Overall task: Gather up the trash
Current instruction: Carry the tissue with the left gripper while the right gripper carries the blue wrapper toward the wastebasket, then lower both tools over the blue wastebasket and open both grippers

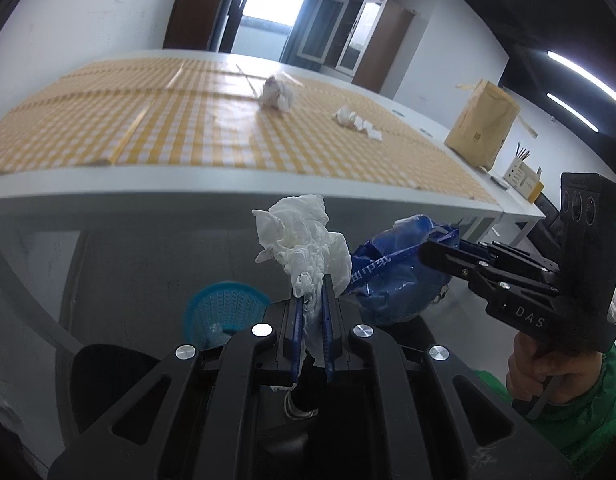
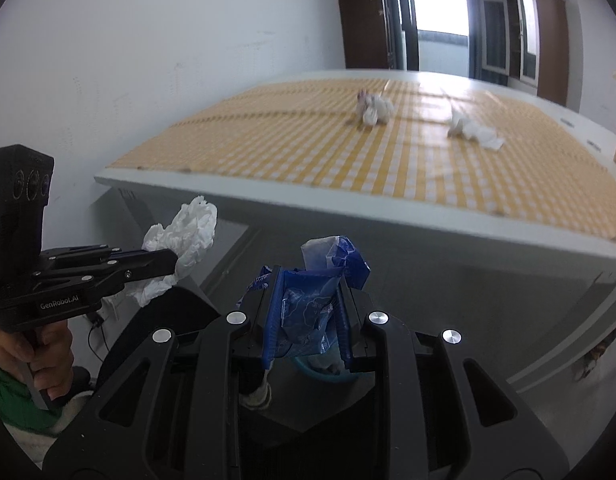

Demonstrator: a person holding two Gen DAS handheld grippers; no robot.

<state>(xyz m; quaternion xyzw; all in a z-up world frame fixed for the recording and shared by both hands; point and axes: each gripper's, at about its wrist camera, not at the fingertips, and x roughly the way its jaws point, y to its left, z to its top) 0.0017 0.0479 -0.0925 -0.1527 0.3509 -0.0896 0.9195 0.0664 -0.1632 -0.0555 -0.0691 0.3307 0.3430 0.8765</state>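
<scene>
The left tongs (image 1: 311, 304) are clamped on a crumpled white tissue (image 1: 304, 240), which sticks up from between the blue pads (image 1: 298, 320). The right tongs (image 2: 308, 312) are clamped on a blue plastic wrapper (image 2: 311, 300), bunched between their pads and poking out above them. Both loads hang below the edge of the bench (image 1: 228, 188), off its near side, with the two tongs close beside each other.

Low down, under the left tongs, a blue mesh bin (image 1: 224, 308) shows on the floor; in the right view only a sliver of its rim (image 2: 327, 376) peeps out beneath the wrapper.

Judging by this, the step in hand is the drop: two pieces are picked and are being carried to the bin. The next move calls for bringing each load over the bin's mouth and parting the tongs so that the piece falls inside. The tissue is light and may cling to the pads, so a small shake could be needed.

Two more white wads remain on the checked cloth (image 2: 308, 152): one wad (image 1: 276, 94) farther back, another (image 1: 355, 120) to its right. They would need a further trip
</scene>
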